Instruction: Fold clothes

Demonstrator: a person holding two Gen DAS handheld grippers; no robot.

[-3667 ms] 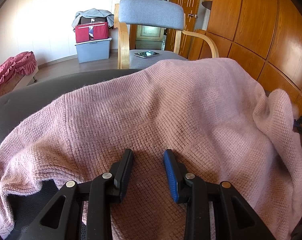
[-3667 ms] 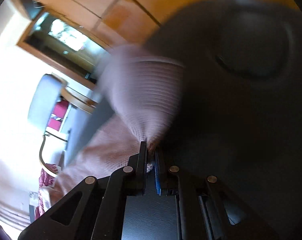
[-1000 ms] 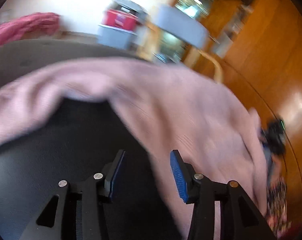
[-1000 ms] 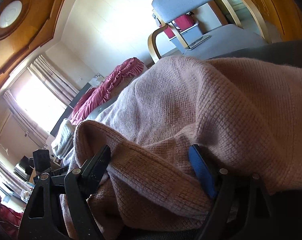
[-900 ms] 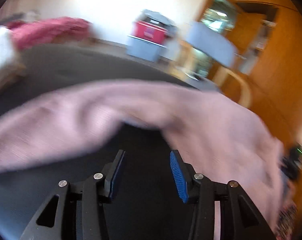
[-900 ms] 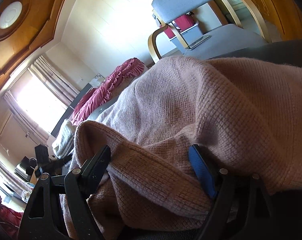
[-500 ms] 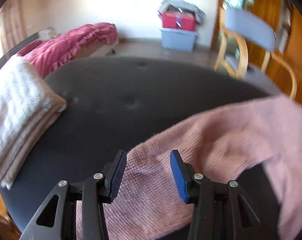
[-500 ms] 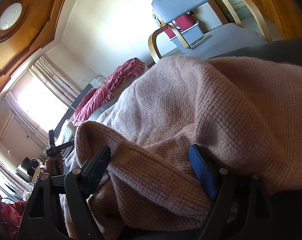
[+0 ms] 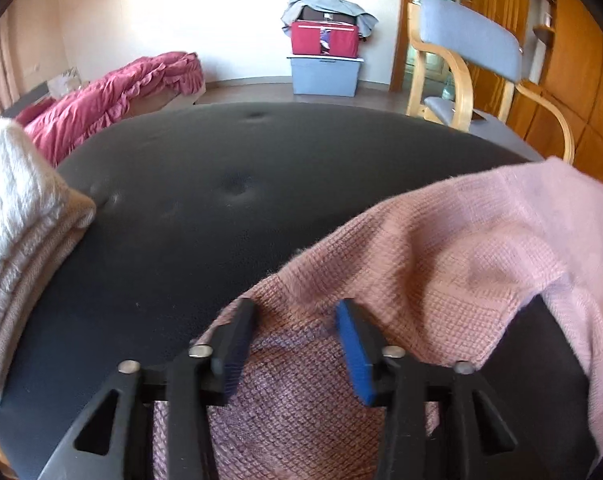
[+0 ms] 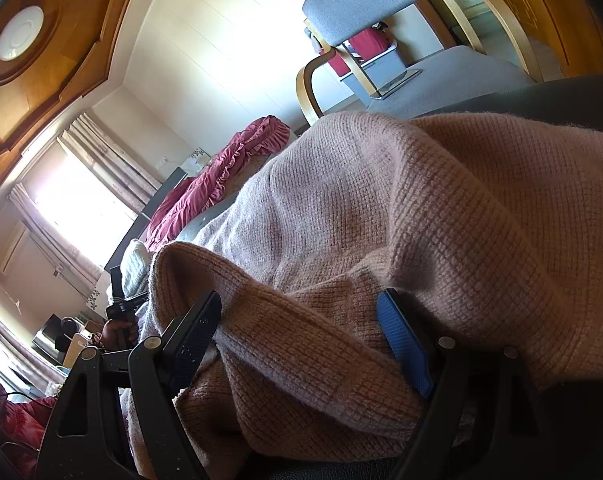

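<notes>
We located the pink waffle-knit sweater [image 9: 441, 264] on the round black padded table [image 9: 205, 184], its sleeve end lying directly between the pads of the left gripper [image 9: 297, 320]; the sleeve's long axis ran from those jaws up and to the right toward the garment's body; the jaws were closing, partly open, and we judged the pads not yet pressing the knit. The right gripper [image 10: 301, 320] stood wide, a thick fold of sweater bunched between its pads; we could not tell whether they pressed it. A folded cream knit garment [image 9: 17, 236] lay at the table's left edge, well apart.
</notes>
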